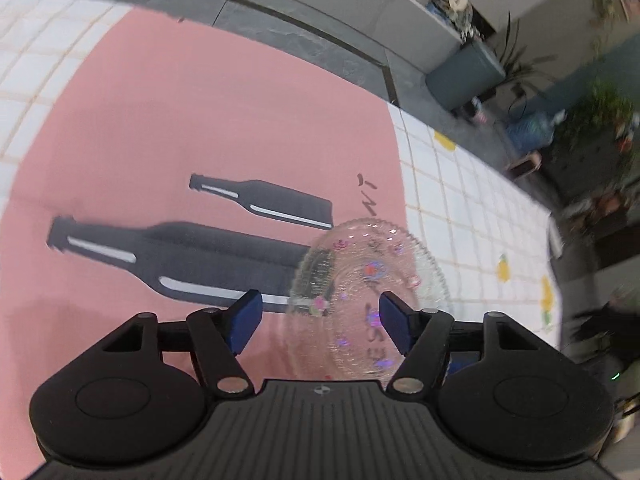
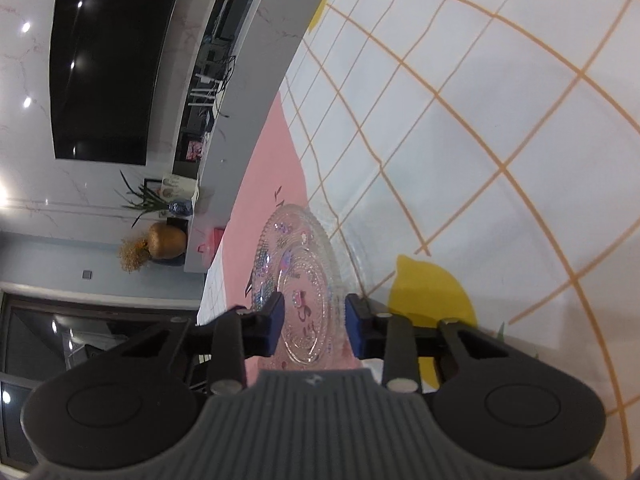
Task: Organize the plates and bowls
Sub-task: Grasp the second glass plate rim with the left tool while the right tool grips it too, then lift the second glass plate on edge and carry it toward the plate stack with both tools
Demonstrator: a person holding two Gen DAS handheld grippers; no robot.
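Between the blue pads of the right tool (image 2: 314, 322) a glass plate (image 2: 298, 280) is seen, grip unconfirmed; left tool (image 1: 320, 320) stands released; lettering illegible.

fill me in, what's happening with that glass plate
A person holds a two-finger gripper in each hand over a table. Both are at the same clear glass plate, which lies where the pink mat meets the lemon-print tablecloth. The right gripper has its narrowed jaws either side of the plate; whether the pads press yet is unclear. The left gripper is open over it.
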